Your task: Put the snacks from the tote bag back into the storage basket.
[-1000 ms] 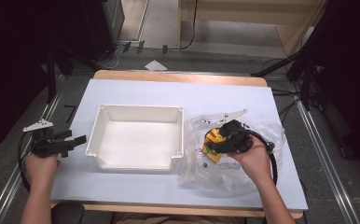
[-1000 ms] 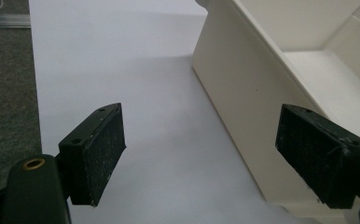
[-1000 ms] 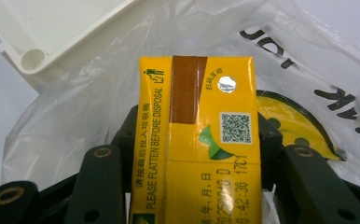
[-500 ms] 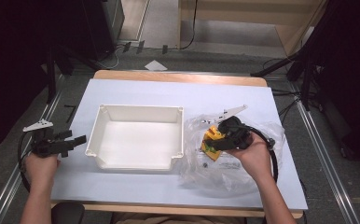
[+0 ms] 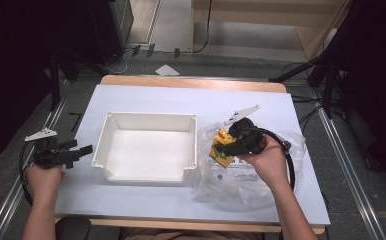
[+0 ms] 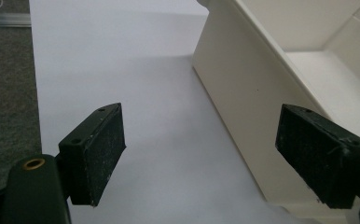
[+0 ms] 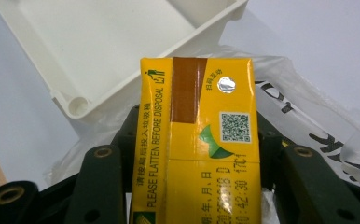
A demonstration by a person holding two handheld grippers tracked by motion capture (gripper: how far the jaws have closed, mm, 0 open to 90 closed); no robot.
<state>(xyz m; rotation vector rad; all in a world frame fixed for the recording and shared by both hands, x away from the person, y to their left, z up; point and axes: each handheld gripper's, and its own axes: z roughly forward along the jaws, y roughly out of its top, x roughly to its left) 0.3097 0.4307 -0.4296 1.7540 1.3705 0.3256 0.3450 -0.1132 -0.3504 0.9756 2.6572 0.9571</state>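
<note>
Right of the white rectangular plastic tub (image 5: pixel 148 147), above the crumpled clear plastic bag (image 5: pixel 253 172), the right gripper (image 5: pixel 231 145) clamps a small yellow drink carton (image 5: pixel 221 150). Both jaws press on the carton's side faces, so it is gripped, held off the table and just beside the tub's right wall.

Carton, seen from the right gripper view (image 7: pixel 201 144): rectangular yellow cardboard box with a brown strip down the top face, a round silver foil seal next to it, a QR code below that, and a green leaf mark. Vertical print along one side reads "PLEASE FLATTEN BEFORE DISPOSAL" with Chinese characters alongside; black date code near the bottom edge. Edges look square, not crushed.

The bag carries black lettering, too creased to read.

Left gripper (image 5: pixel 76 151) sits at the left edge of the white tabletop (image 5: pixel 181 102), jaws wide apart, nothing between them, aimed toward the tub's left wall (image 6: pixel 243 116).
</note>
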